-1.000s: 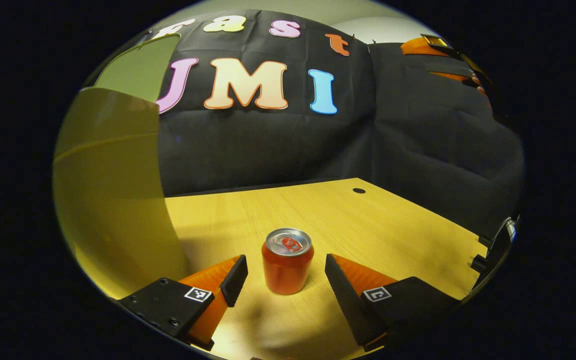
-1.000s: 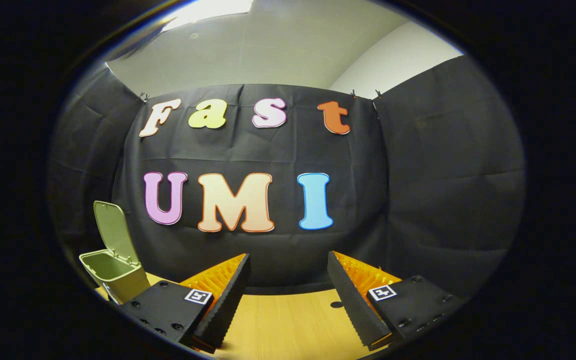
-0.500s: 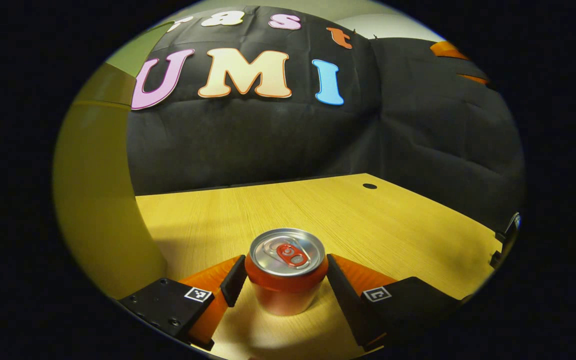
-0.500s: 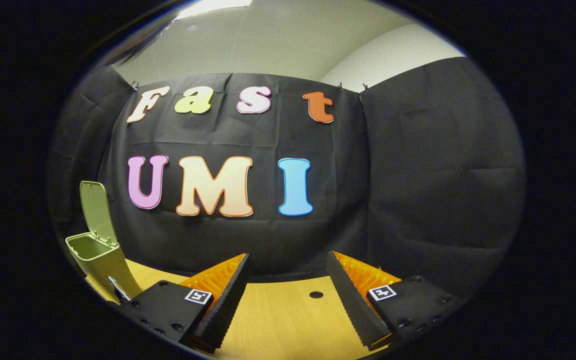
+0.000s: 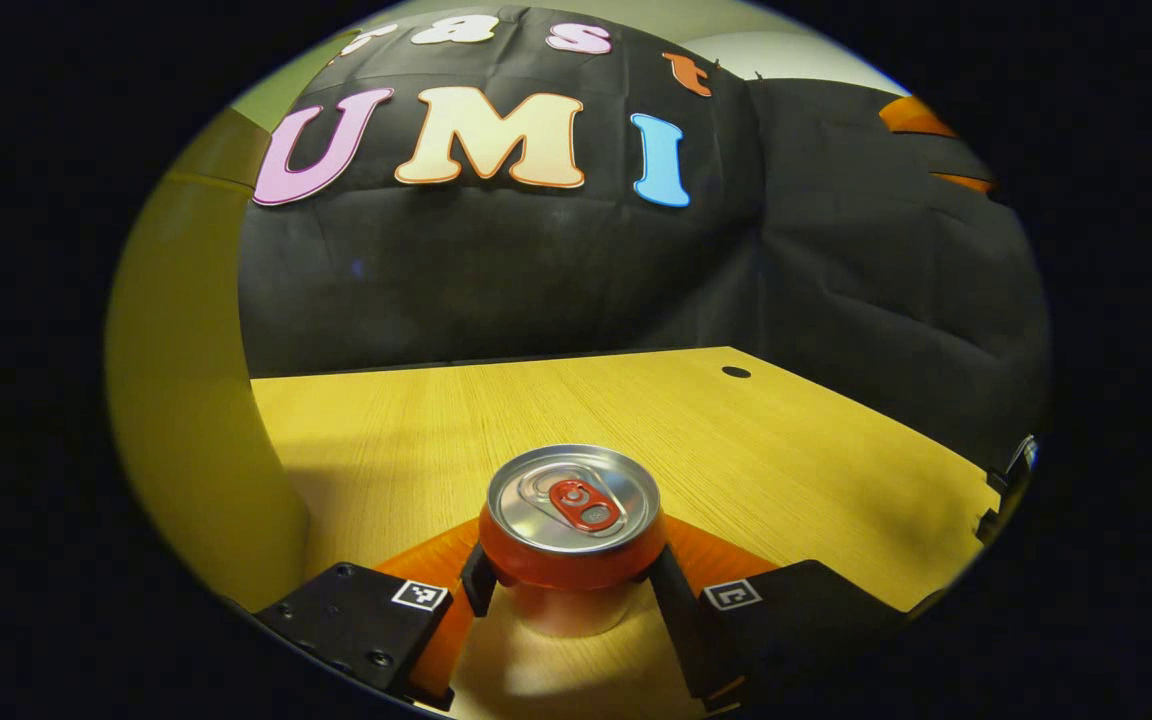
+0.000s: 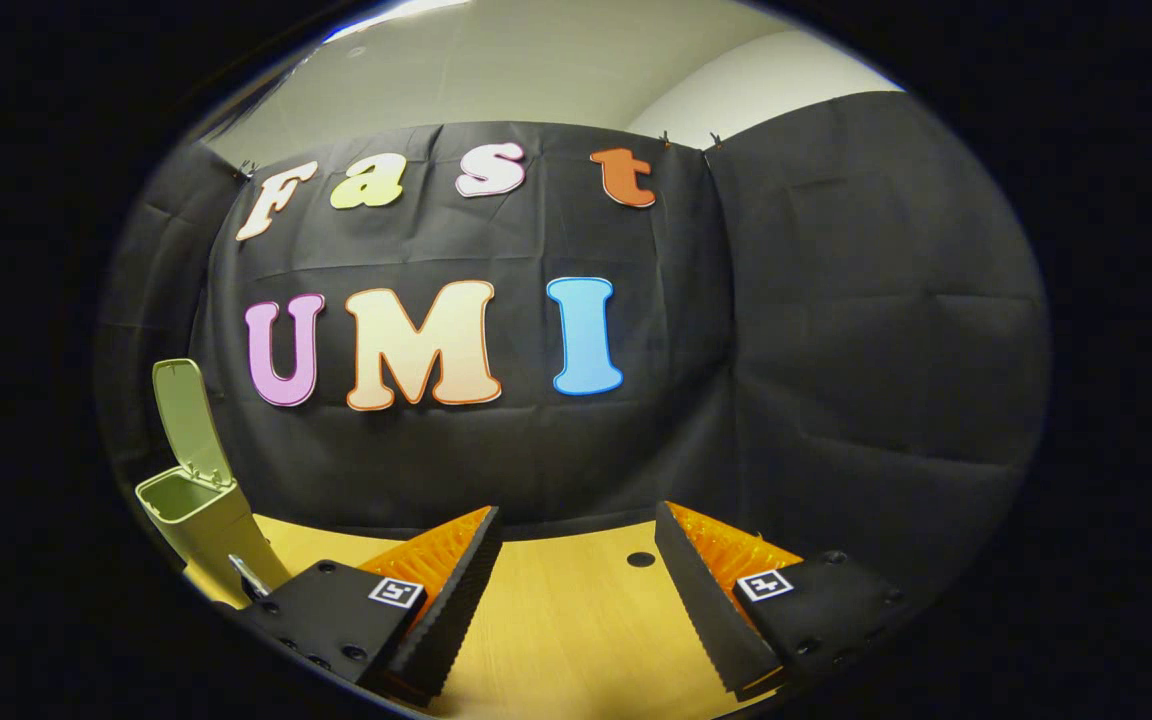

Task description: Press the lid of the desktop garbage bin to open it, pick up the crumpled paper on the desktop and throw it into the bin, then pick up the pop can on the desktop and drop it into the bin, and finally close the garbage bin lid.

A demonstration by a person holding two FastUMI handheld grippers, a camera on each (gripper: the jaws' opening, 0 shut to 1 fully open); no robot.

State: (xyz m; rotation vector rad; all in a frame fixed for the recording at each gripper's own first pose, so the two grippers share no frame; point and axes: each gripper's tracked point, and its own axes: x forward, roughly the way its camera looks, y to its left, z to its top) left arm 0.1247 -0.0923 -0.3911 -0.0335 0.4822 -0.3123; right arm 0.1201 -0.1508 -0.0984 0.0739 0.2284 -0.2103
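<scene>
As left tongs (image 5: 572, 592) pinch, 1 can (image 5: 572, 535)

A staged recording booth, not a home; black cloth walls (image 6: 866, 330) clipped up around a bare wooden desktop (image 5: 716, 440); plain white room wall (image 6: 736, 95) and ceiling (image 6: 496, 70) above.

Light wood-grain tabletop (image 5: 796, 450): small round dark hole (image 5: 736, 372) near far edge. Bears one upright red aluminium pop can (image 5: 572, 545) with silver top toward near edge; one pale green plastic desktop bin (image 6: 206, 520), lid raised, toward left edge.
</scene>
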